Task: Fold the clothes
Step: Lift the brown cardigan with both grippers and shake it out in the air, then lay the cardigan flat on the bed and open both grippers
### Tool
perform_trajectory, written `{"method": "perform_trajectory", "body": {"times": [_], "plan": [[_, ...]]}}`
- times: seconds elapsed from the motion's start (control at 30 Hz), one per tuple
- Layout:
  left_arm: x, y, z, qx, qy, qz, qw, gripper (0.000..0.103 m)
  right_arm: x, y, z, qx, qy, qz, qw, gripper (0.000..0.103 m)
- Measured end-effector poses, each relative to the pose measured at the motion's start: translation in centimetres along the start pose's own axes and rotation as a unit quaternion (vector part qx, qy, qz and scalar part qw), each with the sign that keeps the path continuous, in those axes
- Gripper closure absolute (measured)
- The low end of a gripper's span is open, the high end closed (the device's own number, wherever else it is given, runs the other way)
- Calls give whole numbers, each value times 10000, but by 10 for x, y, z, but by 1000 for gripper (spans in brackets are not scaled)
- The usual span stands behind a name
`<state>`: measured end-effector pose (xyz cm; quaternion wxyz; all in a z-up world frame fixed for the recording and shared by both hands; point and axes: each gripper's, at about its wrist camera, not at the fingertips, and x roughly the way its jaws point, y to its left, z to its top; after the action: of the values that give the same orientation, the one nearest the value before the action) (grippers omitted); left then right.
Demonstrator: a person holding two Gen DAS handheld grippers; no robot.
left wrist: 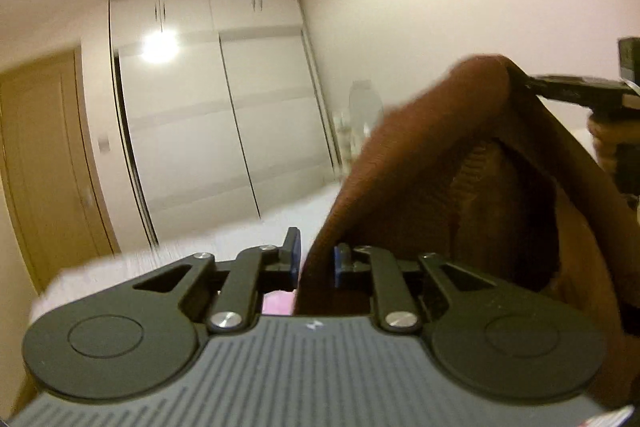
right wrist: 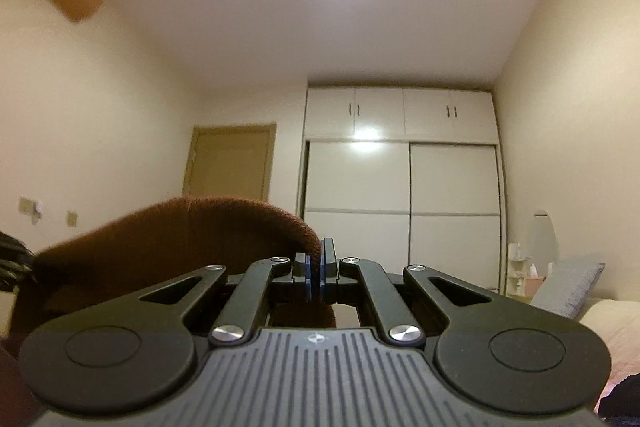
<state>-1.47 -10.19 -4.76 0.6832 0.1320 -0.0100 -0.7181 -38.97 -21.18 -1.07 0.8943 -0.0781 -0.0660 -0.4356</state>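
**Hand-held grippers lifting brown garment off the bed, one edge in each**

Left wrist view: left hand-held gripper (left wrist: pixel 316 261) had its jaws partly closed, with the brown knit garment (left wrist: pixel 432 163) running up between them; the cloth looked pinched, though the contact was partly hidden. From there the fabric rose up and to the right, to the right hand-held gripper (left wrist: pixel 520 81), which held the far edge higher. Ribbed inner face hung slack between. White bed (left wrist: pixel 240 231) lay below and ahead, wardrobe (left wrist: pixel 208 99) behind.

Right wrist view: right hand-held gripper (right wrist: pixel 316 267) had its jaws nearly together, nipping a thin edge of the garment (right wrist: pixel 168 239). The rest draped away to the left, toward the other hand.

Judgement: long axis ran gripper to gripper, sagging; both equally engaged. Next move likely depends on drawing them apart to tauten the span before laying it down.
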Motion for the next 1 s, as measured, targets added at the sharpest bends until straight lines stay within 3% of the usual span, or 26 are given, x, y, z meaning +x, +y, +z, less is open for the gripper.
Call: {"method": "perform_trajectory", "body": {"times": [0.1, 0.17, 0.2, 0.27, 0.3, 0.33, 0.4, 0.5, 0.57, 0.63, 0.7, 0.77, 0.87, 0.9, 0.97, 1.0], "plan": [[55, 12, -54, -564, 647, -179, 9961, 86, 58, -3, -44, -16, 533, 32, 9986, 101], [102, 21, -99, -1065, 1119, -359, 9873, 79, 110, -7, -86, 52, 1032, 116, 9946, 101], [122, 26, -122, -1301, 1362, -434, 9812, 70, 137, -9, -108, 90, 1289, 162, 9915, 100], [156, 34, -165, -1709, 1830, -543, 9666, 69, 188, -10, -158, 50, 1943, 176, 9808, 87], [166, 38, -180, -1791, 1971, -571, 9622, 68, 212, -10, -184, -9, 2301, 127, 9731, 66], [171, 43, -189, -1799, 2055, -581, 9602, 65, 228, -11, -209, -134, 2552, -45, 9668, 60], [183, 52, -209, -1815, 2224, -603, 9560, 59, 245, -13, -250, -355, 2879, -370, 9563, 62], [192, 36, -230, -1724, 2503, -618, 9507, 50, 231, -25, -278, -176, 3077, -439, 9503, 57], [190, 31, -246, -1718, 2677, -670, 9457, 49, 203, -32, -288, -7, 3196, -387, 9468, 49], [191, 28, -264, -1725, 2814, -738, 9411, 47, 163, -34, -299, 306, 3424, -157, 9389, 32], [188, 19, -274, -1753, 2897, -839, 9372, 46, 125, -20, -302, 364, 3581, 172, 9328, 24], [189, 11, -280, -1778, 2950, -945, 9340, 46, 87, -3, -303, 386, 3722, 510, 9259, 21], [194, 0, -283, -1714, 3005, -1086, 9319, 46, 45, 26, -308, -119, 3802, 709, 9221, 21], [195, -4, -281, -1660, 2995, -1115, 9329, 49, 41, 33, -313, -343, 3870, 719, 9186, 22], [196, -11, -273, -1526, 2938, -1157, 9365, 67, 38, 45, -324, -814, 4025, 711, 9090, 38], [197, -15, -269, -1458, 2909, -1178, 9382, 87, 39, 43, -328, -813, 4061, 648, 9079, 68]]}}
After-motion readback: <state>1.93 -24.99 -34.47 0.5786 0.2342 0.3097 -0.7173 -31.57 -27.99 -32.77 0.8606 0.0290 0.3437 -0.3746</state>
